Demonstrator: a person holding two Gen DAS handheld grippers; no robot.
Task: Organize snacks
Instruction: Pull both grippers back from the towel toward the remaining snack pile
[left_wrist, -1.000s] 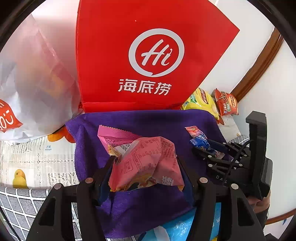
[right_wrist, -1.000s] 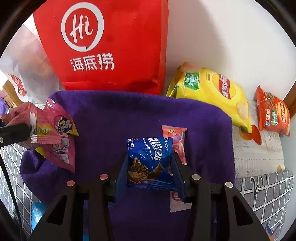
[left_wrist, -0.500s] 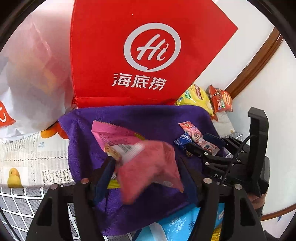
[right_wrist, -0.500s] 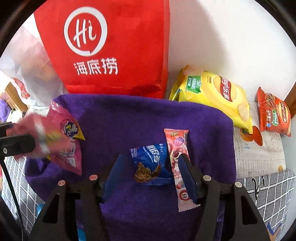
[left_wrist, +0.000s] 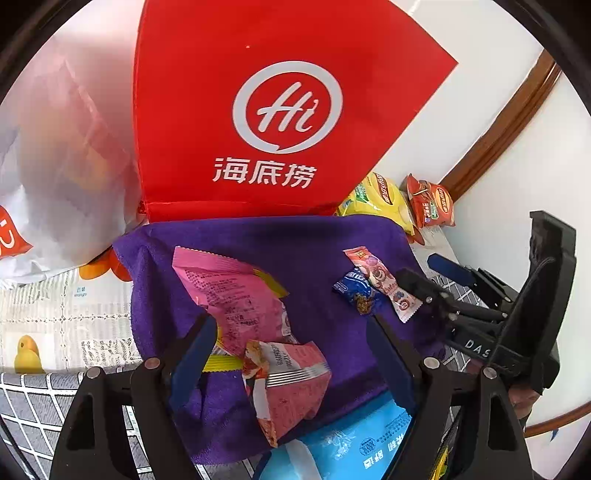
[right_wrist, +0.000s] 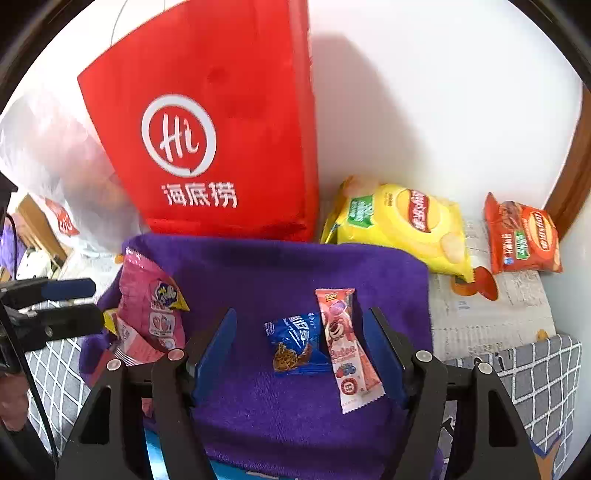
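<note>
Where the white wall (right_wrist: 424, 110) meets a brown wooden frame (left_wrist: 506, 118), a cloth with a grey grid and newsprint pattern (right_wrist: 480, 317) covers the surface, and a purple towel (right_wrist: 277, 273) lies on it in front of an upright red bag (right_wrist: 221, 129). On the towel, 2 pink packets (left_wrist: 236, 291) overlap at its left side, long axes running roughly toward the bag. Toward the right lie a small blue cookie packet (right_wrist: 295, 341) and, touching it, a pink strip packet (right_wrist: 341, 347) pointing lengthwise at the wall. A yellow chip bag (right_wrist: 399, 221) and an orange one (right_wrist: 524, 236) rest by the wall. Both the left gripper (left_wrist: 291, 347) and right gripper (right_wrist: 301, 350) have just been opening; their jaws stand apart, pressing nothing, with packets lying loose between them.
</note>
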